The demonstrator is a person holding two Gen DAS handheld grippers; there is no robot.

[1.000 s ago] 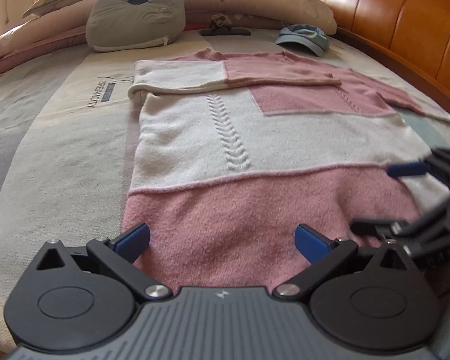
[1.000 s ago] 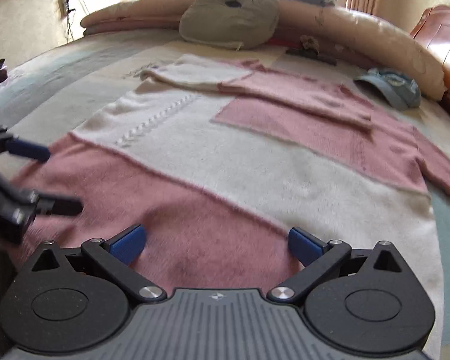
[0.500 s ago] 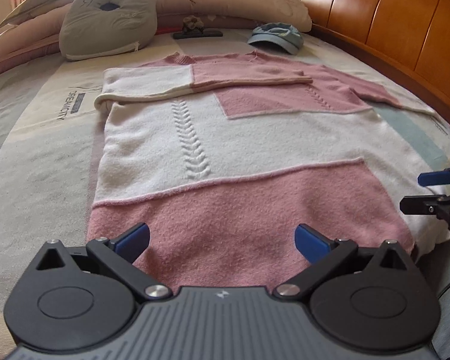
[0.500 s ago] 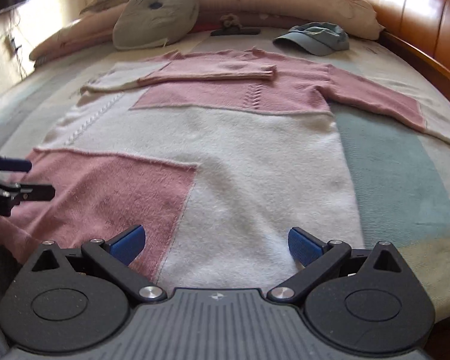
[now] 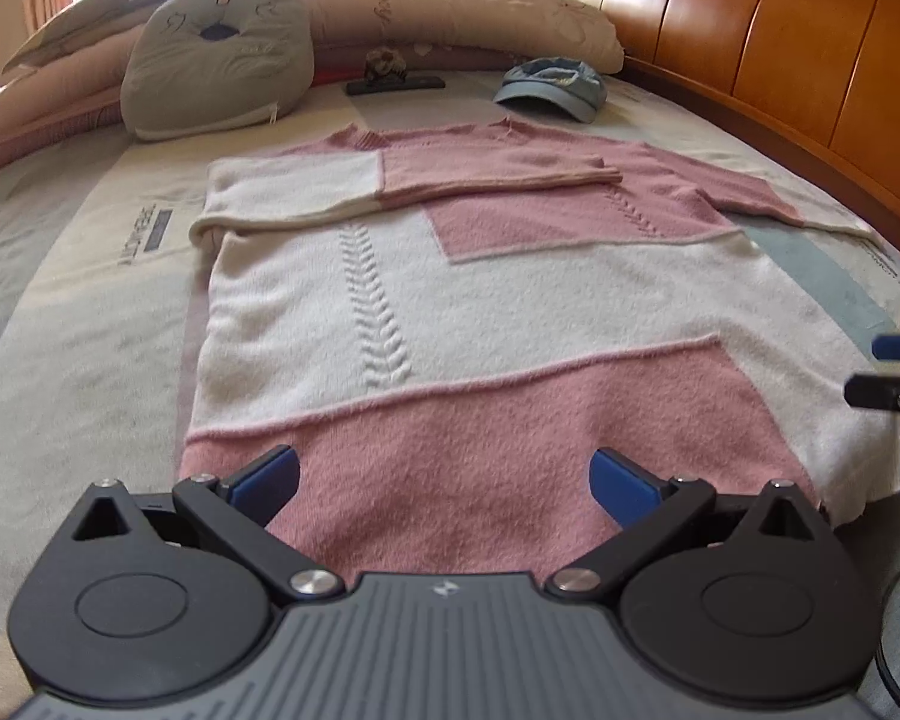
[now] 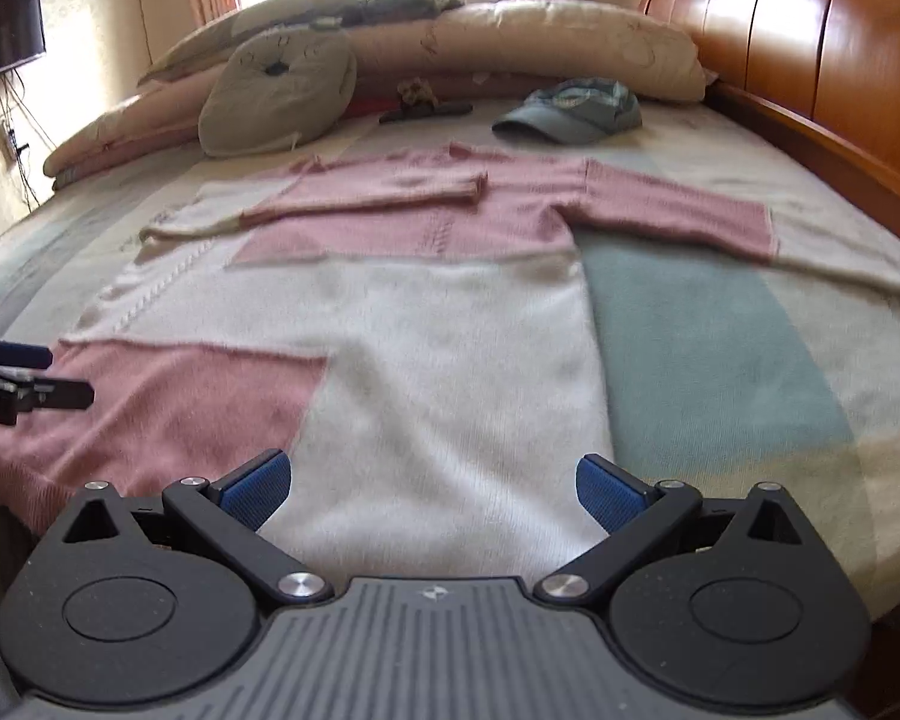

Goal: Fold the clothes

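Left wrist view: the left gripper (image 5: 444,474) is hovering with its blue-padded fingers spread wide and holding nothing, just above the near hem of the pink-and-cream patchwork knitted sweater (image 5: 450,324), which is lying flat on the striped bedspread (image 5: 78,324) ahead of it. One sleeve is lying folded across the chest, far ahead; the other is trailing out ahead and to the right. Risk: soft knit is stretching easily, so a pinch taking only the top layer, or bedspread with it, would likely be skewing any fold. The hem's left corner is lying just left of the fingers, with bare bedspread beyond.

Right wrist view: the right gripper (image 6: 432,489) is likewise gaping empty over the cream hem corner. The outstretched sleeve (image 6: 678,210) is lying well ahead and right; dragging could be bunching it. Open bedspread is lying to the right; the blue denim cap (image 6: 576,111) and grey cushion (image 6: 276,90) are sitting far ahead, well clear.
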